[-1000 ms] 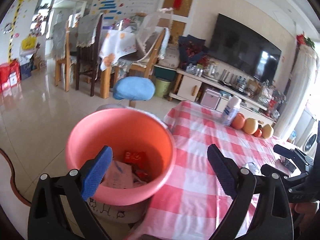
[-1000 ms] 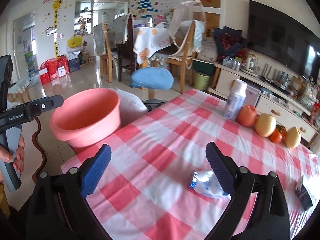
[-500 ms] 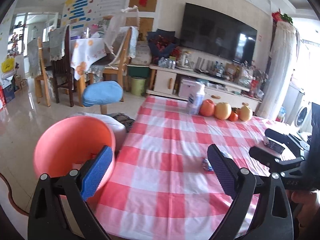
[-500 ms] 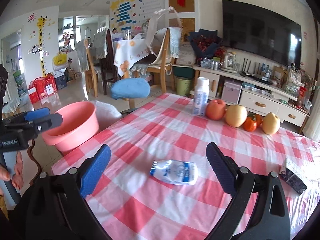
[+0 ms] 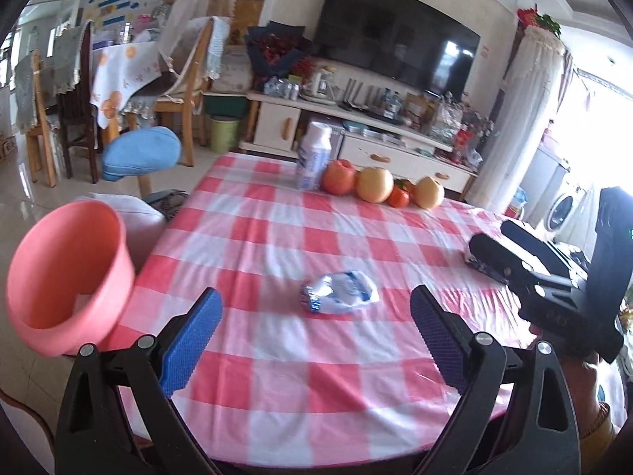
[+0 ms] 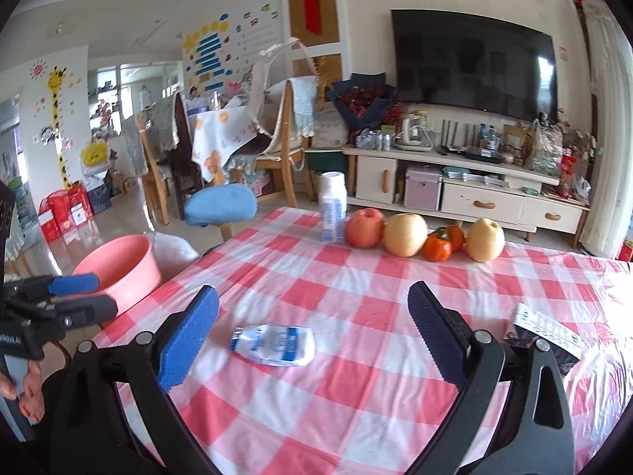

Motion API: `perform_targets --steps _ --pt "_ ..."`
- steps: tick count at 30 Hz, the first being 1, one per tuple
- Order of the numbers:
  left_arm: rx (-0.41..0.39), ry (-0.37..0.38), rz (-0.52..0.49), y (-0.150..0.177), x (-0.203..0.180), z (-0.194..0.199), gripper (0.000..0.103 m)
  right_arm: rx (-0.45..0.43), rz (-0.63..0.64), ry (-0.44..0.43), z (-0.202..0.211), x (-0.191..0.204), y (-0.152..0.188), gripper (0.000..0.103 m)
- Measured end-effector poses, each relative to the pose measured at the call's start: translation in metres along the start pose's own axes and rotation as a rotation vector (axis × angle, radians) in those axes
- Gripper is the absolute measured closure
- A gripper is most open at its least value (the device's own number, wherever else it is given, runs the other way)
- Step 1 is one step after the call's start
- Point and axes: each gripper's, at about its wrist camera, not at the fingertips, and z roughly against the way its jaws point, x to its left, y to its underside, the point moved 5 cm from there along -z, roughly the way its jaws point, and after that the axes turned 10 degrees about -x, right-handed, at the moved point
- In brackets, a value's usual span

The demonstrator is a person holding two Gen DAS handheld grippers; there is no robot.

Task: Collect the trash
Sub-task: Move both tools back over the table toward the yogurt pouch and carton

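Your crumpled white-and-blue plastic pouch (image 6: 273, 344) lies crosswise mid-worktop (image 6: 356, 403), open cloth around; both hand-held grippers (image 5: 314, 330) (image 6: 312, 326) gape apart.

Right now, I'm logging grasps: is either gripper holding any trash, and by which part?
Nothing is held. The left gripper and right gripper are both open and empty; the crumpled white-and-blue wrapper lies untouched on the checked tablecloth.
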Motion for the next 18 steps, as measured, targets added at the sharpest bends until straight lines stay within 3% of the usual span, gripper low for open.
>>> perform_targets --steps 12,18 --pt "0.094 0.087 -0.081 0.030 -0.079 -0.033 0.008 -0.001 0.005 0.127 0.011 -0.071 0.011 0.006" --pt "0.132 0.132 -0.115 0.052 -0.109 -0.045 0.008 0.039 -0.100 0.229 0.012 -0.136 0.024 0.006"
